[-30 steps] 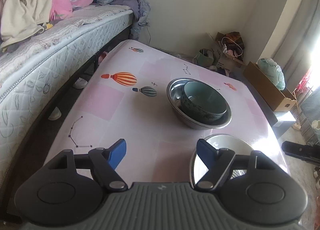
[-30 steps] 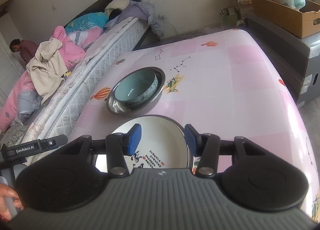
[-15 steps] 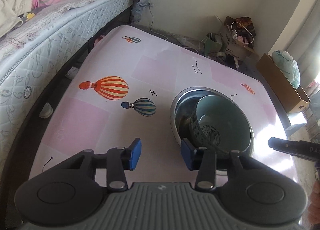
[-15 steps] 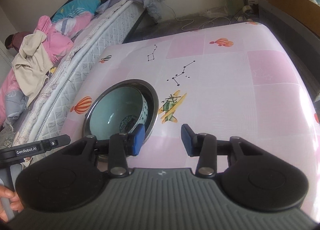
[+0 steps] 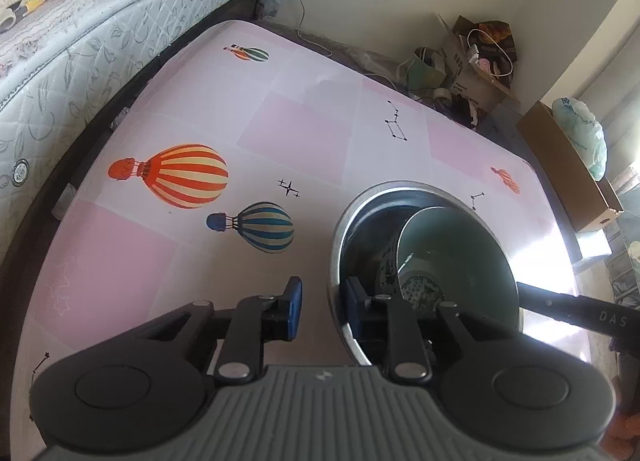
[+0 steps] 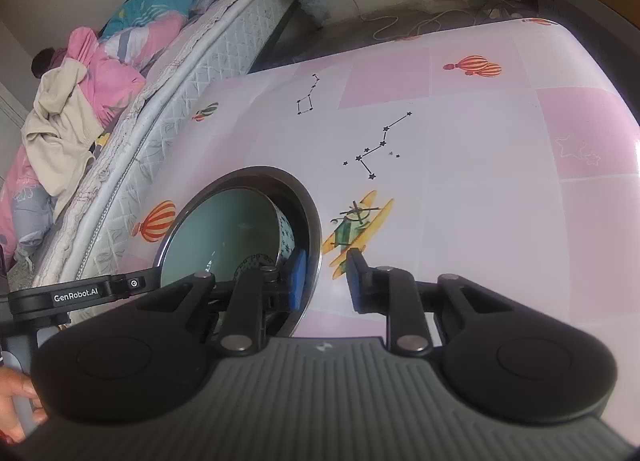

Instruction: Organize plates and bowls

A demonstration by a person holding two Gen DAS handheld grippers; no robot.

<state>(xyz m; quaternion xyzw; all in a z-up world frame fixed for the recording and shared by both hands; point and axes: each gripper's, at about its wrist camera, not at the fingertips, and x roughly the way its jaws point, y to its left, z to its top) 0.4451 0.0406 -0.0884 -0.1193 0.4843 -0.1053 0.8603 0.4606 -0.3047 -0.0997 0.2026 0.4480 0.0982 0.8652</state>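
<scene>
step: both grippers straddling steel bowl rim, teal bowl inside | left gripper, right gripper: fingers narrowing, unclamped | next: pinching, lifting level

Both claws have closed in on the steel bowl; each now straddles its rim, narrower than before.

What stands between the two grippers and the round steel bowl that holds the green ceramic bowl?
Nothing visible does. The left gripper and the right gripper each straddle the rim of the round steel bowl, one finger inside and one outside. The green ceramic bowl sits inside, apart from the fingers.
</scene>
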